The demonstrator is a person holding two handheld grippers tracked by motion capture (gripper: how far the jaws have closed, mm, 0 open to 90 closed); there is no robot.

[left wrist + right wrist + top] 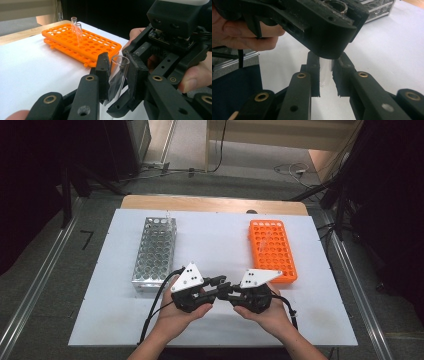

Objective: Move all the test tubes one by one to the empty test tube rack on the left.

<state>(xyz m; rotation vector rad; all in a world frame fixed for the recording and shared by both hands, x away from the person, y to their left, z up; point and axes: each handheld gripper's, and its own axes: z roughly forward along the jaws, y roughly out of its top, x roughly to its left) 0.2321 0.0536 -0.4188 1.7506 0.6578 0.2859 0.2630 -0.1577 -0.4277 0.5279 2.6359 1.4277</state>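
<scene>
Closest to me, my two hands meet at the near middle of the white surface [220,245], each holding a gripper, and the two grippers point at each other, nose to nose. The left gripper [117,72] has its fingers closed on a clear glass test tube [117,75]; in the left gripper view the tube stands between the two black pads, open mouth up and leaning a little, and both pads press against its wall. The right gripper [325,75] has its fingers closed on the same tube [325,72], lower down: in the right gripper view I see the pale glass pinched between its pads, right under the dark body of the left gripper, which crosses the top of that view. So the tube hangs above the surface, gripped from both sides, between my hands. In the high view the left gripper [212,284] and the right gripper [231,291] touch or nearly touch at their tips; I cannot make out the tube itself there. Farther out on the right lies the orange rack [271,251], with two clear tubes [78,32] standing in its far holes, as the left gripper view shows. Farther out on the left stands the metal rack [154,254], well apart from the orange one.
</scene>
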